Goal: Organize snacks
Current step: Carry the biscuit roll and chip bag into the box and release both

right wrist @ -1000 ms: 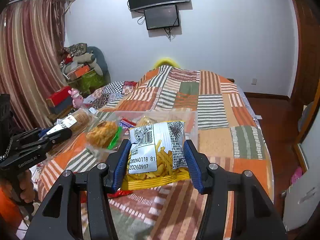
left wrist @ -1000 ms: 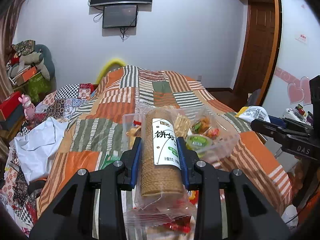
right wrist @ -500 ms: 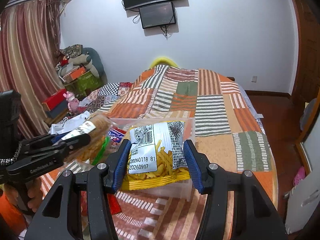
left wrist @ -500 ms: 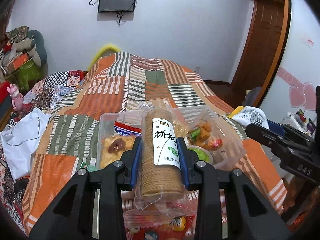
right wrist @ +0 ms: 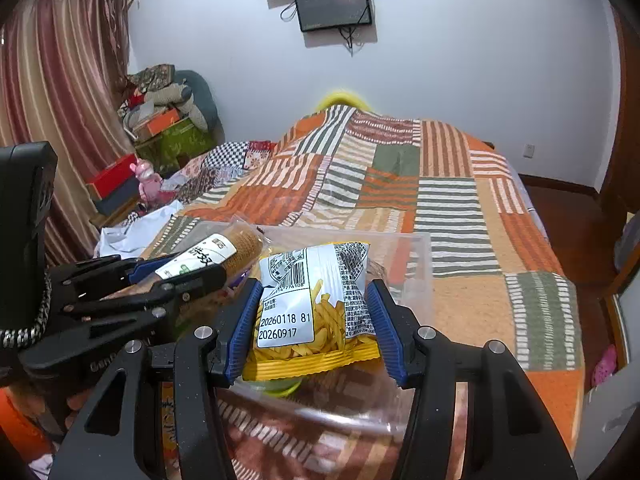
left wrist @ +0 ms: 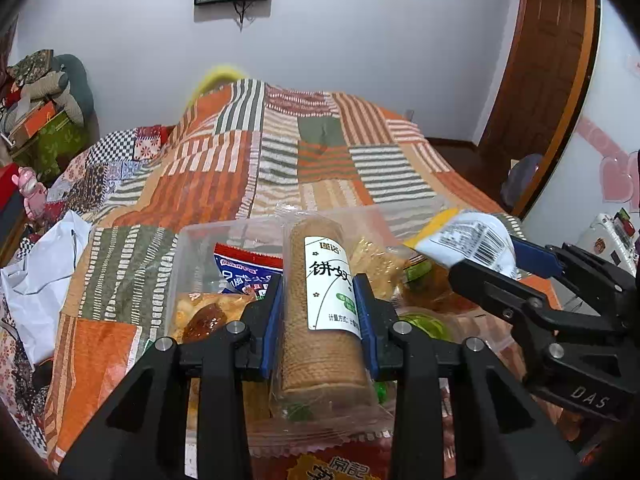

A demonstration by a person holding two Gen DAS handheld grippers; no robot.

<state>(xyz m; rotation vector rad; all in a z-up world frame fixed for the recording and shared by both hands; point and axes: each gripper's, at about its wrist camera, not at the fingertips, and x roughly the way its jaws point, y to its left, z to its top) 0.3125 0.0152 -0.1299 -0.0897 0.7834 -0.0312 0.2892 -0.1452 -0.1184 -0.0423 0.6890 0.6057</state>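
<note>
My left gripper [left wrist: 320,312] is shut on a clear-wrapped roll of brown biscuits [left wrist: 320,308] with a white label, held over a clear plastic box [left wrist: 188,240] on the bed. The box holds several snacks, among them a red and blue packet [left wrist: 244,270]. My right gripper [right wrist: 314,316] is shut on a yellow bag of fries-shaped snacks [right wrist: 316,304], above the same clear plastic box [right wrist: 416,264]. In the left wrist view the right gripper [left wrist: 496,256] comes in from the right with the bag [left wrist: 468,240]. In the right wrist view the biscuit roll [right wrist: 224,252] shows at left.
The box rests on a bed with a striped patchwork quilt [left wrist: 312,160]. A white cloth [left wrist: 44,264] lies at the bed's left edge. Stacked boxes and cushions [right wrist: 168,112] stand by the curtain [right wrist: 52,92]. A screen [right wrist: 332,4] hangs on the far wall. A wooden door [left wrist: 548,80] is at right.
Both grippers have moved forward and down towards the clear box, keeping their snacks. They now hang close together over it, and the box looks larger in both views.
</note>
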